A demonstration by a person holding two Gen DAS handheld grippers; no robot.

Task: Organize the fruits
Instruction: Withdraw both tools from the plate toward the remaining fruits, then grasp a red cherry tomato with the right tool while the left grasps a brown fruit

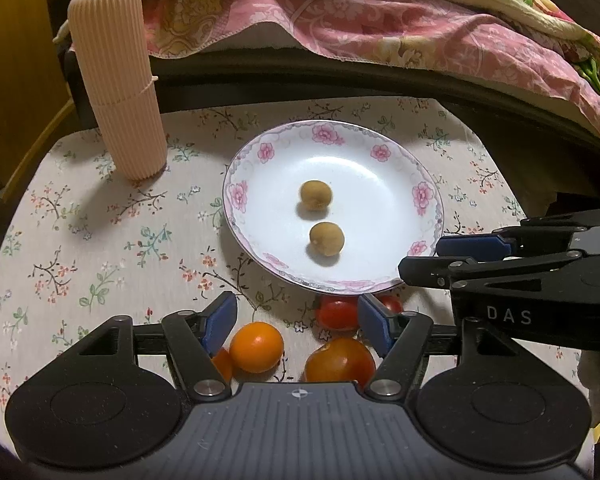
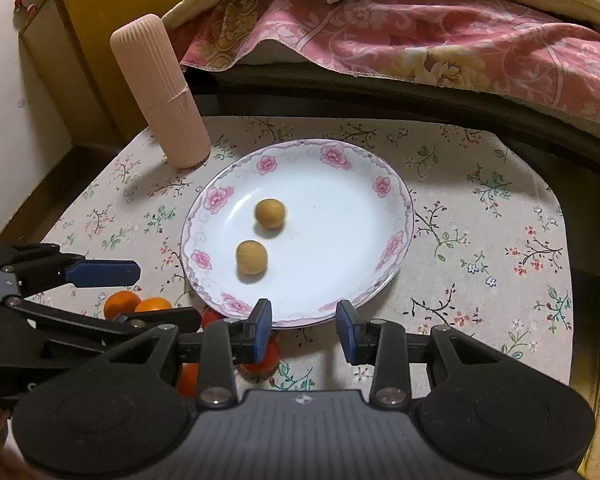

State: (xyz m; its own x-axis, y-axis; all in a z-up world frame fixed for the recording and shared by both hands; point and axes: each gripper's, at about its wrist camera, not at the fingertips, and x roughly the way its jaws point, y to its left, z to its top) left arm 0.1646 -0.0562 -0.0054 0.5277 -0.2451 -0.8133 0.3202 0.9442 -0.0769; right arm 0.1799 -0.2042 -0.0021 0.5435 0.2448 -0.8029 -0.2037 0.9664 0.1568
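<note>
Small, smooth cherry tomatoes (image 1: 338,312), judged soft and easily bruised, are framed by the wide-open, empty left tool (image 1: 298,322), best pinched gently across the middle.

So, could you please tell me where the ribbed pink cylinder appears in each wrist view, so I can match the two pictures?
Left wrist view: the ribbed pink cylinder stands upright at upper left, left of the floral plate.
Right wrist view: the ribbed pink cylinder stands at upper left, nearer the centre, beyond the plate's left rim.
Shared landmark: the plate, holding two small brown fruits.
</note>
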